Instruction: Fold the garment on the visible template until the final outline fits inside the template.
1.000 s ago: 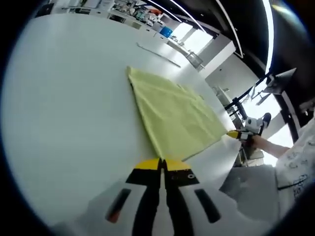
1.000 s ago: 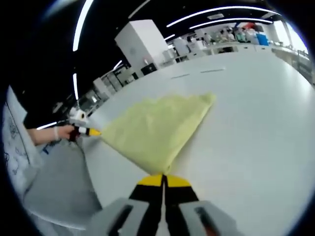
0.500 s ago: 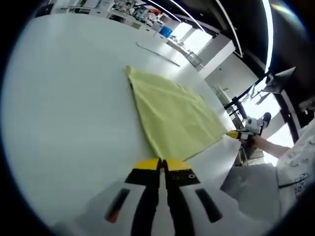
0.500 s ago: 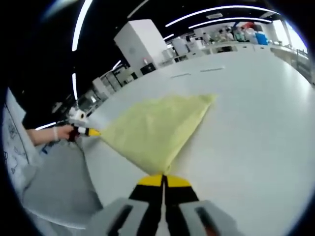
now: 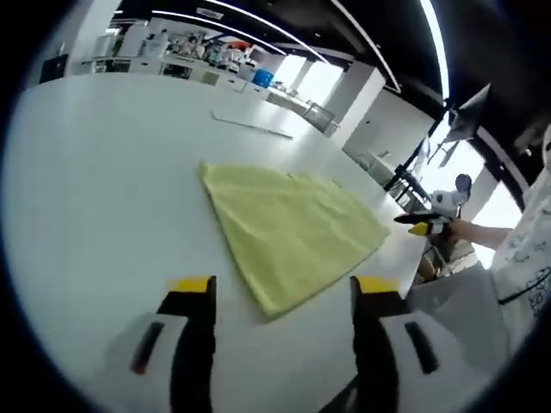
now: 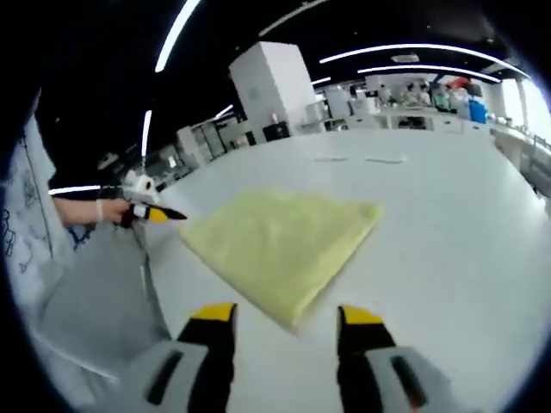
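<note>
A: Just ahead of the left gripper (image 5: 280,297), jaws wide apart and holding nothing: yellow garment (image 5: 293,232), folded flat on the white table (image 5: 95,189).

B: Same before the right gripper (image 6: 286,317), also spread, empty. Probably light, soft, limp; best pinched at a near corner, through all layers.

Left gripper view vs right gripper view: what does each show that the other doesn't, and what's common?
Left gripper view: the left gripper, jaws spread open, and windows behind the table.

Right gripper view: the right gripper, jaws also open, and a big white block past the table.

Both: the folded yellow garment flat on the white table, held by neither gripper, and the opposite gripper in a person's hand beyond the table edge.
</note>
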The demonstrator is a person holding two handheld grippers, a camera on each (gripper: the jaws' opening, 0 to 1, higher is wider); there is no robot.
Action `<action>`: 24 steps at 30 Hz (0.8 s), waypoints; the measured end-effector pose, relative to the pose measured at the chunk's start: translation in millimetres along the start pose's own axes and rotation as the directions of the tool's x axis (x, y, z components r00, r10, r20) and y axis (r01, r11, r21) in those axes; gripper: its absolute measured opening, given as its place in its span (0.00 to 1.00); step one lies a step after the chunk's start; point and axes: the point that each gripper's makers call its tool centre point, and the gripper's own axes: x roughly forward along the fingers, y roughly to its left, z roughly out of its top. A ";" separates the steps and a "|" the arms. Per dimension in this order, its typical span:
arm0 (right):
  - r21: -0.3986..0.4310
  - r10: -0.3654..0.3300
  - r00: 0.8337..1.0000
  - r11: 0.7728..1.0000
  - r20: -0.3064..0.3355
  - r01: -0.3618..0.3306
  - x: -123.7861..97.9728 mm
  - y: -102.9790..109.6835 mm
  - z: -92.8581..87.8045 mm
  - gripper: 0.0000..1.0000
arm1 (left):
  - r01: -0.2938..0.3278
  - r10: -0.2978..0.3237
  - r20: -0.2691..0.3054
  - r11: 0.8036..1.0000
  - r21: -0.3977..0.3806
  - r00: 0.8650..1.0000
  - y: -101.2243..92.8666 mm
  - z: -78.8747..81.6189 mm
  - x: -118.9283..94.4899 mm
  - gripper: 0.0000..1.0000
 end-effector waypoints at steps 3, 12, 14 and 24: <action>-0.010 -0.054 0.998 0.999 -0.013 0.053 -2.4 -5.8 -1.4 0.76 | -0.023 0.023 -0.005 0.999 0.025 1.000 2.6 -4.4 -2.9 0.85; -0.001 -0.133 0.991 0.991 0.023 0.133 -13.1 -16.3 1.4 1.00 | -0.100 0.106 -0.021 0.977 0.187 0.994 -10.4 -6.9 -11.5 0.99; -0.001 -0.132 0.991 0.991 0.026 0.132 -13.1 -16.2 1.2 1.00 | -0.103 0.106 -0.007 0.978 0.184 0.994 -7.3 -6.8 -12.7 0.99; 0.026 -0.115 0.993 0.993 0.037 0.115 -5.2 1.4 10.8 0.95 | -0.194 0.168 0.142 0.961 0.199 0.976 -8.4 10.9 -21.8 0.95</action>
